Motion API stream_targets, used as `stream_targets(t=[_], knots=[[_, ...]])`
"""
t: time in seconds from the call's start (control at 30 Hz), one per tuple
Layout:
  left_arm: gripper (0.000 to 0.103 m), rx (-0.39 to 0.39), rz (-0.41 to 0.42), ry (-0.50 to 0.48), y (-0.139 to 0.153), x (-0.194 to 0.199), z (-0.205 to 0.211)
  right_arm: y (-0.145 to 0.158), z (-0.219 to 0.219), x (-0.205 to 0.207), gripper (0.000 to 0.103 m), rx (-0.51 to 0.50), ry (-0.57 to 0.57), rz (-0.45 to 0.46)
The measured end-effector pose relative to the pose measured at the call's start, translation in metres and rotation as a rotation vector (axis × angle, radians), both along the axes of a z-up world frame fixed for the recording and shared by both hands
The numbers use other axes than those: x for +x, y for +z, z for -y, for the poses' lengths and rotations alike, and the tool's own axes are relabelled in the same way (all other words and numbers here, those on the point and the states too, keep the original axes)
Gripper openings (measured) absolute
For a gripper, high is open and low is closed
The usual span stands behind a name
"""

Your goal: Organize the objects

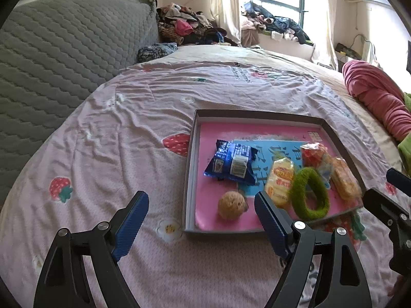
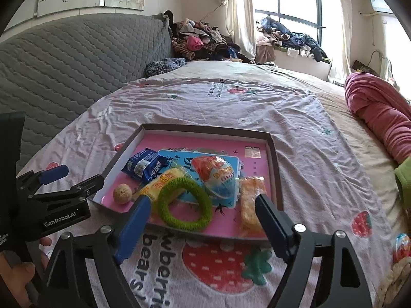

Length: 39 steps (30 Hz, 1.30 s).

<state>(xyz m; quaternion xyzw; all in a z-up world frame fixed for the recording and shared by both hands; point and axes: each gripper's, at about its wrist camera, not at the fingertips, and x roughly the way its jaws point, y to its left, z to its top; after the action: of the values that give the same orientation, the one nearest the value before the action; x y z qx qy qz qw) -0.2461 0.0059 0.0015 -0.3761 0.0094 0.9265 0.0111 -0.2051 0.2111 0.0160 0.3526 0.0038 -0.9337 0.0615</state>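
Observation:
A shallow box lid with a pink bottom (image 1: 203,220) (image 2: 276,179) lies on the bed. In it are a blue snack pack (image 1: 231,161) (image 2: 145,165), a walnut (image 1: 232,205) (image 2: 122,193), a yellow snack pack (image 1: 280,182) (image 2: 164,182), a green fuzzy ring (image 1: 309,193) (image 2: 185,206), a red and white pack (image 1: 314,154) (image 2: 218,177) and an orange cracker pack (image 1: 345,179) (image 2: 250,205). My left gripper (image 1: 201,220) is open and empty over the lid's near left corner. My right gripper (image 2: 203,223) is open and empty at the lid's near edge, in front of the ring.
The bed has a pink strawberry-print sheet (image 1: 115,133) (image 2: 321,154). A grey quilted headboard (image 1: 51,51) stands at the left. A rolled pink blanket (image 1: 375,97) (image 2: 380,113) lies at the right. Clothes piles (image 1: 185,25) sit at the far end. Another snack (image 2: 400,246) lies at the right edge.

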Motion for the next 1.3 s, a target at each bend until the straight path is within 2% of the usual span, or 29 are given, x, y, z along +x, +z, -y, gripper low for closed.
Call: stream_targets(t=[0.17,0.3,0.67,0.77,1.07,1.3], knots=[[0.086,-0.005,-0.007,0.004,0.007,0.023,0.002,0.007,-0.002,0.022,0.088,0.006,-0.007,0.003],[0.086,-0.006,-0.012,-0.004,0.017,0.044,0.002,0.012,-0.003,0.040,0.094,0.011,-0.015,-0.003],[0.086,0.025,-0.010,-0.009,0.046,0.094,0.003,0.038,-0.009,0.090,0.095,-0.016,-0.027,-0.021],[0.086,0.029,-0.020,-0.005,0.052,0.105,0.003,0.048,-0.009,0.104,0.099,-0.014,-0.027,-0.043],[0.086,0.008,-0.038,0.001,0.063,0.131,0.003,0.069,-0.005,0.124,0.102,0.002,-0.031,-0.072],[0.087,0.048,-0.054,0.014,0.071,0.142,0.011,0.076,-0.003,0.134,0.102,0.008,-0.032,-0.090]])
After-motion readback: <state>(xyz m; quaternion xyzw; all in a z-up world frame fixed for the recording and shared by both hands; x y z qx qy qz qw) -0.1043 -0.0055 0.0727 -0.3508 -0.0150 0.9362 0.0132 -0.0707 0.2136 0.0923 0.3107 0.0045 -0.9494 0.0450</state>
